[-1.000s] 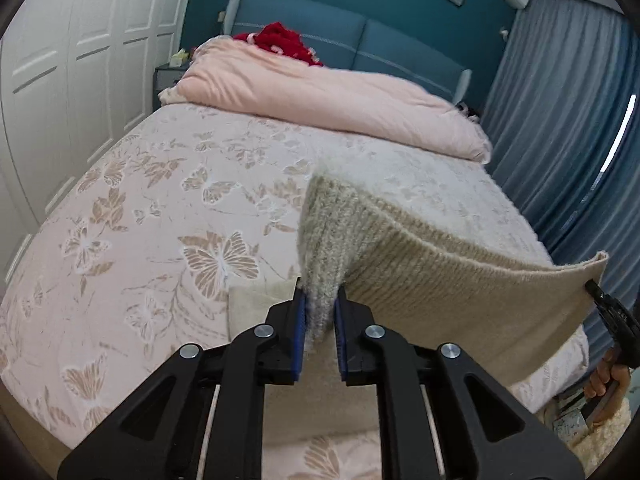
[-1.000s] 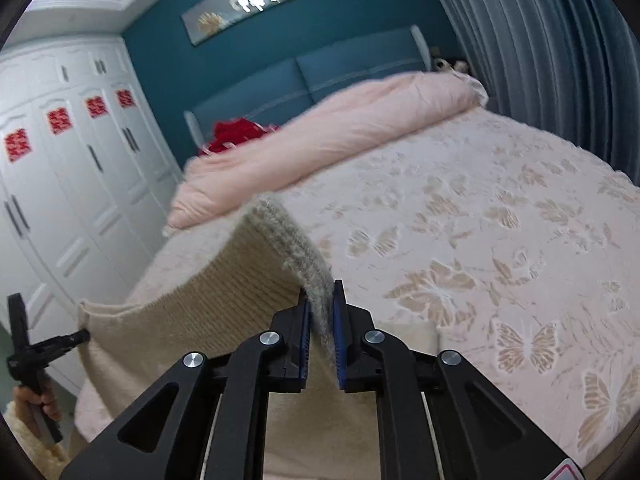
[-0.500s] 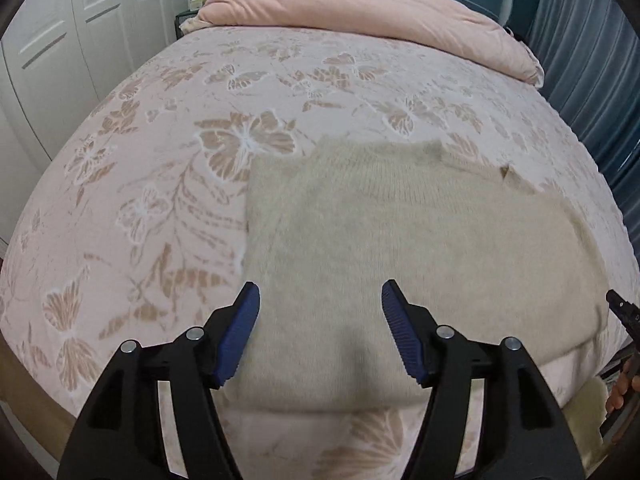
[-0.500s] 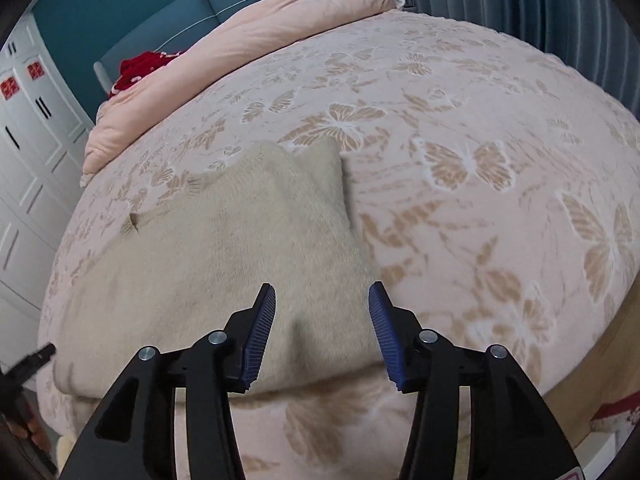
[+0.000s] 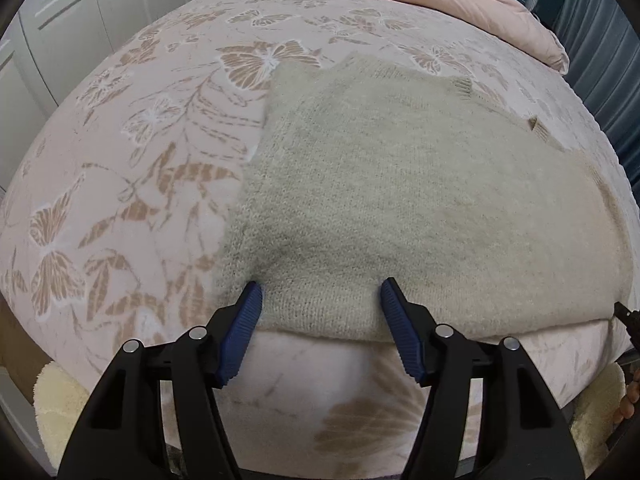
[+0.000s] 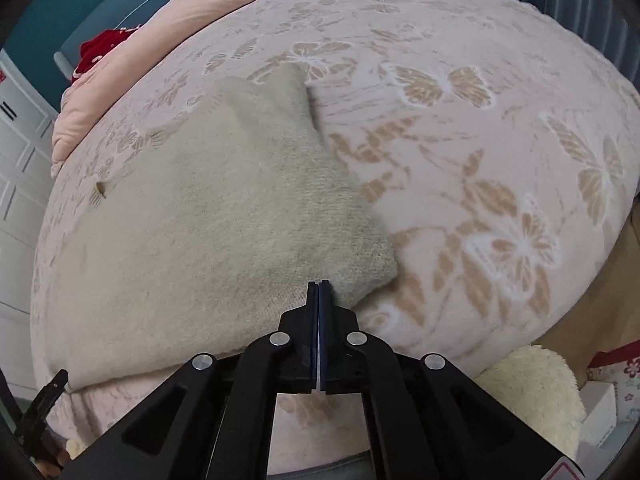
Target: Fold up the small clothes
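On the left we hold the left gripper (image 5: 320, 292) with jaws spread wide, straddling the near folded edge of the beige sweater (image 5: 420, 200), which lies flat on the butterfly-print bed (image 5: 120, 200). On the right, our right gripper (image 6: 319, 286) has its jaws pressed together at the sweater's near edge; whether they pinch knit, we cannot tell.

Fuzzy beige knit sweater (image 5: 420, 200), folded flat near the foot edge of the bed (image 5: 120, 184).

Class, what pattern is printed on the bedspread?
Tan butterflies and leaves on pale pink bedspread, clearest in the right wrist view.
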Motion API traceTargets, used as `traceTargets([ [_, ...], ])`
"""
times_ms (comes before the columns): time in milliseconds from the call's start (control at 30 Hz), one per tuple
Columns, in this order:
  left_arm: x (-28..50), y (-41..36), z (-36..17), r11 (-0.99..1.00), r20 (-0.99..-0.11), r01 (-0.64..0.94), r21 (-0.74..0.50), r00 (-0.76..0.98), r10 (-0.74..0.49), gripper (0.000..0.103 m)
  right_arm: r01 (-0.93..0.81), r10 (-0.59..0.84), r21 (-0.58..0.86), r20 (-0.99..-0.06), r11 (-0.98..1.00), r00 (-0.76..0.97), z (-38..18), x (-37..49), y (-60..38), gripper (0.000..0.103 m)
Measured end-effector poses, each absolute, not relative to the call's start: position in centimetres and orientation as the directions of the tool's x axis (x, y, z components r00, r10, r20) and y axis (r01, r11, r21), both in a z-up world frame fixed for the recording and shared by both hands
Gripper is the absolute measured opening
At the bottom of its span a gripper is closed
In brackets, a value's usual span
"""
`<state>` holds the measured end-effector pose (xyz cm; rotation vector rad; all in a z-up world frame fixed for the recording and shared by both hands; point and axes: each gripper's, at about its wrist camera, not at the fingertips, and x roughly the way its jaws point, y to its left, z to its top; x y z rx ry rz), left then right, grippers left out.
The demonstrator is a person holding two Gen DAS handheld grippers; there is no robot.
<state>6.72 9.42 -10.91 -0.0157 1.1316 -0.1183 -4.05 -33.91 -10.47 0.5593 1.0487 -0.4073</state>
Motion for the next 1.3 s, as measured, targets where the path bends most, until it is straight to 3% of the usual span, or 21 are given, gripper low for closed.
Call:
traceTargets([
  [167,6.8,8.8,-7.1,0.967,-0.865,0.075,-0.245,0.433,-0.253,0.061,0.319,0.097,0.306,-0.840,0.897,0.534,-6.6,0.5,-27.2,0.004],
  [267,8.0,6.3,-6.7,0.972,-0.867,0.115,-0.204,0.440,-0.234,0.063,0.175,0.223,0.351,-0.835,0.920,0.502,-7.1,4.3,-21.9,0.004],
  [400,9.6,4.0,-10.1,0.984,-0.921,0.136,-0.112,0.358,-0.155,0.066,0.041,0.224,0.260,-0.894,0.965,0.389,-11.1,7.3,-15.0,0.004],
  [467,9.8,3.8,-11.8,0.988,-0.934,0.141,-0.070,0.340,-0.115,0.066,0.021,0.171,0.192,-0.913,0.981,0.371,-12.1,7.4,-13.9,0.004],
  [633,9.6,3.9,-9.8,0.982,-0.920,0.171,-0.082,0.367,-0.141,0.066,0.064,0.183,0.237,-0.870,0.969,0.457,-8.5,7.8,-17.7,0.008],
  [733,10.5,3.4,-9.5,0.984,-0.910,0.177,-0.026,0.404,-0.097,0.074,0.128,0.135,0.201,-0.908,0.971,0.398,-11.0,9.5,-20.9,0.005],
  [767,11.0,3.1,-10.3,0.983,-0.916,0.184,-0.005,0.393,-0.078,0.074,0.139,0.157,0.221,-0.916,0.965,0.370,-12.1,9.7,-21.7,0.000],
  [867,11.7,3.1,-11.4,0.982,-0.927,0.189,0.005,0.369,-0.066,0.075,0.165,0.224,0.312,-0.886,0.936,0.405,-10.5,9.5,-23.9,0.000],
  [967,12.7,3.9,-9.3,0.981,-0.909,0.184,-0.068,0.393,-0.136,0.074,0.210,0.134,0.275,-0.848,0.938,0.513,-7.6,9.6,-27.5,0.031],
  [1000,13.5,4.3,-8.6,0.981,-0.901,0.170,-0.098,0.403,-0.160,0.075,0.242,0.106,0.270,-0.840,0.932,0.532,-7.1,9.9,-29.1,0.049],
  [1033,14.6,4.9,-8.1,0.980,-0.894,0.151,-0.127,0.411,-0.180,0.077,0.277,0.070,0.256,-0.839,0.926,0.540,-7.0,10.4,-30.7,0.055],
  [1167,20.0,7.4,-7.9,0.981,-0.887,0.042,-0.187,0.422,-0.187,0.085,0.410,-0.029,0.199,-0.873,0.890,0.487,-8.3,12.9,-36.8,0.056],
  [1300,23.9,8.2,-9.2,0.981,-0.899,-0.009,-0.196,0.400,-0.176,0.084,0.432,-0.080,0.141,-0.887,0.891,0.455,-9.9,14.3,-38.0,0.071],
])
